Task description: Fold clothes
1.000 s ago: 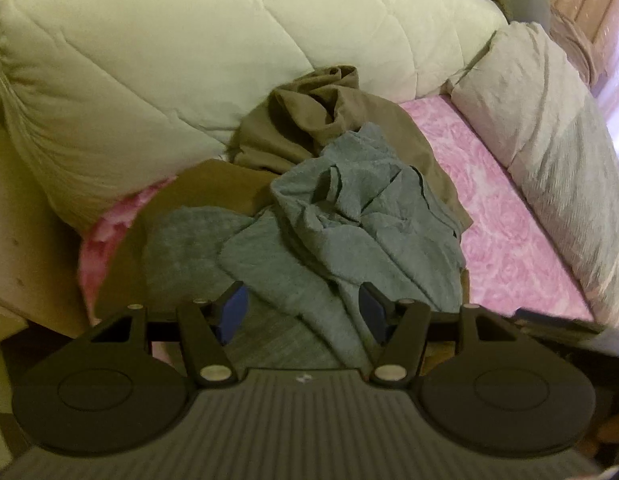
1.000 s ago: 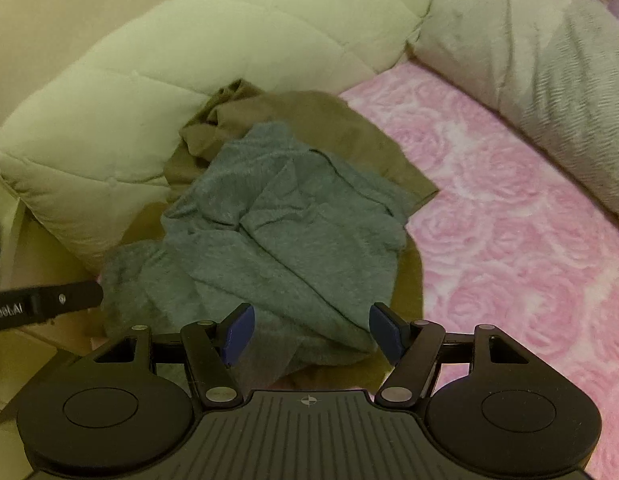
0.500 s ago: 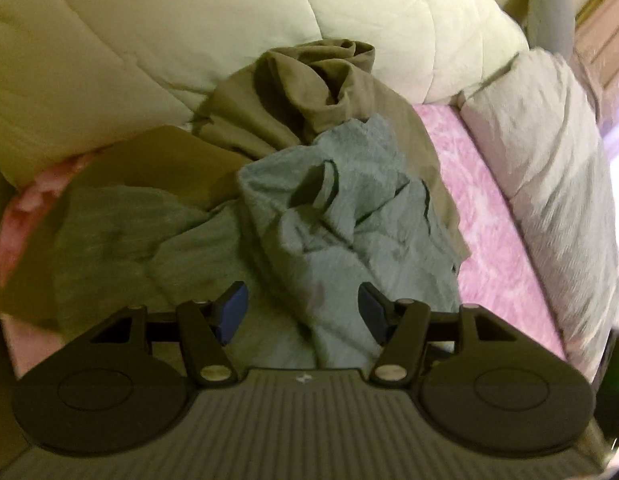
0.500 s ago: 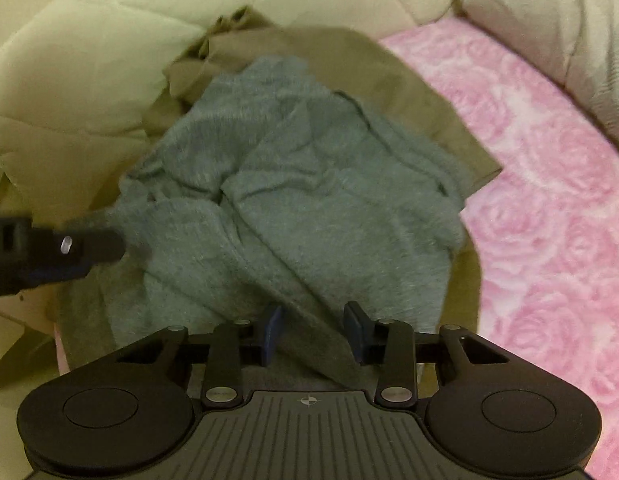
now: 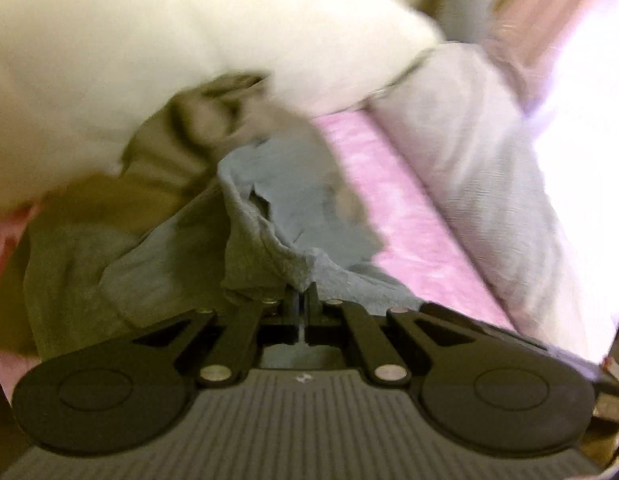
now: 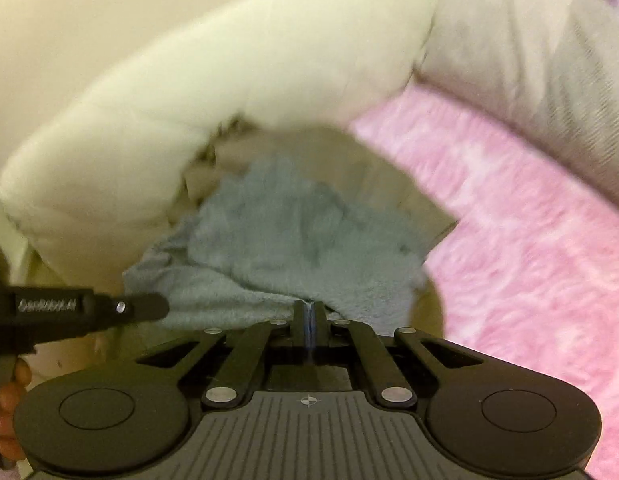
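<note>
Grip check first — left gripper (image 5: 300, 294) and right gripper (image 6: 308, 312) both just closed, pinching grey garment's (image 5: 293, 208) near edge on pink bed (image 6: 529, 240); lift evenly, shake flat clear of olive garment (image 5: 181, 136)

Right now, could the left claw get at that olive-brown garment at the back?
Probably not as things stand. The left claw is shut on the grey garment, which lies heaped over the olive-brown garment. It would likely have to let go first.
</note>
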The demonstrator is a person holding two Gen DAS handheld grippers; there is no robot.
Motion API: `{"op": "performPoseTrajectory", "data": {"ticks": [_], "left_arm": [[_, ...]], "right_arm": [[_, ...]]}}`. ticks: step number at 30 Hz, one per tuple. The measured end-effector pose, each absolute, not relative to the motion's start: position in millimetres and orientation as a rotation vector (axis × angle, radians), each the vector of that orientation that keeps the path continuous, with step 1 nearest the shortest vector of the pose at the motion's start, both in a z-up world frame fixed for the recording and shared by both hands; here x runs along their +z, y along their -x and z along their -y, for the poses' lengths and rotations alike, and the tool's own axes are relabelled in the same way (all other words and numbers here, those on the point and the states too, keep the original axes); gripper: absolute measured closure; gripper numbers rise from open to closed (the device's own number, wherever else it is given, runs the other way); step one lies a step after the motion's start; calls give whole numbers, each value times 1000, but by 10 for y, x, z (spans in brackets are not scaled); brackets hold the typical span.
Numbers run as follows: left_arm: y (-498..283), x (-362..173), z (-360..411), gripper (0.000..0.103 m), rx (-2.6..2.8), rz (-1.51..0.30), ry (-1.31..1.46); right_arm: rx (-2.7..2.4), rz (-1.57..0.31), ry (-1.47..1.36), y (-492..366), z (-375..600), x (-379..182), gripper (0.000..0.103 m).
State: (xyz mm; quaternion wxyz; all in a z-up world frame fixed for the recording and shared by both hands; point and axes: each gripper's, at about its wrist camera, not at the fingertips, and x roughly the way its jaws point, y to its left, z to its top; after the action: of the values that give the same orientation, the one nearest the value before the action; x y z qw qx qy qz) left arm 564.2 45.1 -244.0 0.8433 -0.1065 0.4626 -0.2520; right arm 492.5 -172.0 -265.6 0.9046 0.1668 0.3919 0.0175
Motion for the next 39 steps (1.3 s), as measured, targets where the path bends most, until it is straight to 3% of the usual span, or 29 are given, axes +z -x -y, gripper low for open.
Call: {"op": "performPoseTrajectory", "data": {"ticks": [13, 24, 30, 34, 37, 38, 39], "left_arm": [[-4188, -849, 446, 103, -924, -659, 109], [-2164, 162, 910, 103, -1316, -527, 205], [-1119, 800, 1214, 103, -1525, -347, 288], [-660, 644, 1384, 101, -1481, -425, 228], [-441, 109, 1473, 99, -1403, -672, 94], [-379, -125, 1489, 99, -1372, -763, 42], [-299, -367, 1462, 99, -1329, -841, -23]], "right_arm": [[-266, -398, -394, -3066, 2411, -1022, 103], [-494, -387, -544, -687, 2849, -694, 103], [-675, -290, -551, 781, 3177, -336, 103], [-787, -250, -507, 1788, 3281, -143, 103], [-871, -311, -528, 2444, 3335, -189, 103], [-895, -344, -546, 2661, 3332, -241, 91], [-920, -376, -571, 2868, 3315, -297, 50]]}}
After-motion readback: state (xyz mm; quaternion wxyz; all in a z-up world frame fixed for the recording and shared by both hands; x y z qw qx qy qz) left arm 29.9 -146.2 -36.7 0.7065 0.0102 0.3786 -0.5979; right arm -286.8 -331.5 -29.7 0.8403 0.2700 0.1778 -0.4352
